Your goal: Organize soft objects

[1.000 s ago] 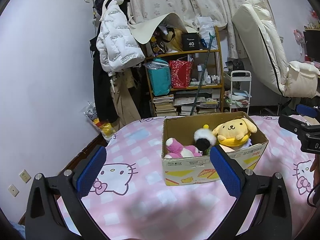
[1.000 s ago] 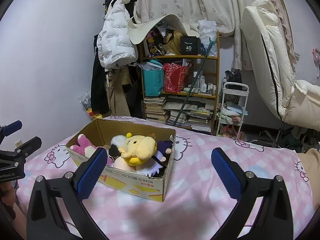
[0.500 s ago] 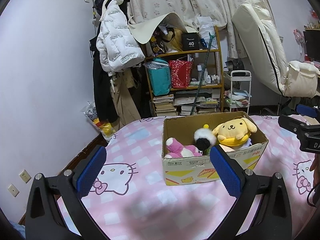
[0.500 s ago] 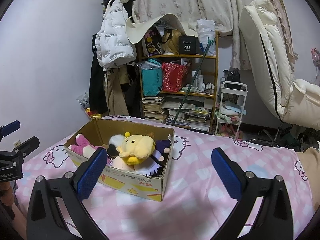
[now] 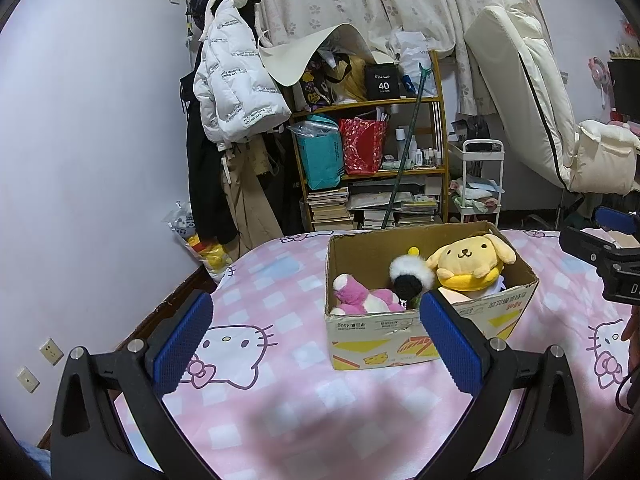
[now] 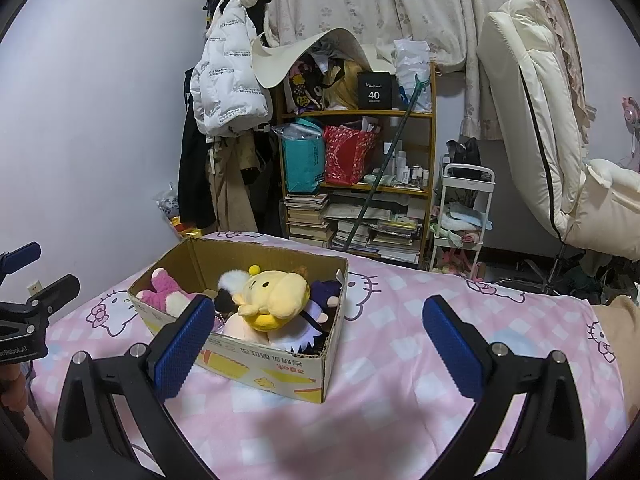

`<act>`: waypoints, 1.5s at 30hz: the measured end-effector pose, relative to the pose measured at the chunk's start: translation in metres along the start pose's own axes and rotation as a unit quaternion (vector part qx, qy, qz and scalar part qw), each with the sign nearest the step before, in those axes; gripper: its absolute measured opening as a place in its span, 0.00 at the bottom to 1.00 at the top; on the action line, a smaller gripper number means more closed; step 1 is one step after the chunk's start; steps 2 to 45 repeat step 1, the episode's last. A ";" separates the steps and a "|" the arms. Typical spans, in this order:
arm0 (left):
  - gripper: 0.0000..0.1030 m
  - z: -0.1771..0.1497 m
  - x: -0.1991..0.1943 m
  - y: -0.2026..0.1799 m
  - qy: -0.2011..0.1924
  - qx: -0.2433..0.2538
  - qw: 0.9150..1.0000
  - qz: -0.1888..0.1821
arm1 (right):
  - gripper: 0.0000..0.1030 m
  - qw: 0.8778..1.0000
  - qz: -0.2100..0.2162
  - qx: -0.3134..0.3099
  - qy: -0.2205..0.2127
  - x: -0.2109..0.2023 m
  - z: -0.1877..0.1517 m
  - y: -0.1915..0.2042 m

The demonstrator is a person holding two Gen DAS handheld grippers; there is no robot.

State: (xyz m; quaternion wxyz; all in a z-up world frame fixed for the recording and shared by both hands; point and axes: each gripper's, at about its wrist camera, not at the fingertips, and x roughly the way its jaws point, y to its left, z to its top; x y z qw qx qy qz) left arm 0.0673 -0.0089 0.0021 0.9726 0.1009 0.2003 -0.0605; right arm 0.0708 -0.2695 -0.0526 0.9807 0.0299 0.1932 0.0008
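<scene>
A cardboard box (image 5: 380,330) stands on the pink Hello Kitty bedspread (image 5: 280,400). It holds a yellow dog plush (image 5: 468,262), a black-and-white fluffy plush (image 5: 410,282) and a pink-and-white plush (image 5: 360,294). In the right wrist view the box (image 6: 280,372) also shows a purple-dressed doll (image 6: 324,296) beside the yellow plush (image 6: 276,294). My left gripper (image 5: 316,344) is open and empty, a little in front of the box. My right gripper (image 6: 318,344) is open and empty, to the right of the box.
A cluttered wooden shelf (image 5: 372,168) with books and bags stands behind the bed. Coats (image 5: 232,92) hang on the wall at left. A white trolley (image 5: 480,188) and a cream mattress (image 5: 532,92) lean at right. The bed's left edge drops to the floor.
The right wrist view has shifted slightly, with the box a little further right and lower in it. The left gripper has not moved. Both stay open.
</scene>
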 end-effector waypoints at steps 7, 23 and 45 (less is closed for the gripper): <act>0.99 0.000 0.000 0.000 0.000 0.000 1.000 0.000 | 1.00 1.000 0.000 0.001 0.000 0.000 0.000 0.000; 0.99 0.000 0.000 0.000 0.000 0.000 1.000 0.000 | 1.00 1.000 0.000 0.001 0.000 0.000 0.000 0.000; 0.99 0.000 0.000 0.000 0.000 0.000 1.000 0.000 | 1.00 1.000 0.000 0.001 0.000 0.000 0.000 0.000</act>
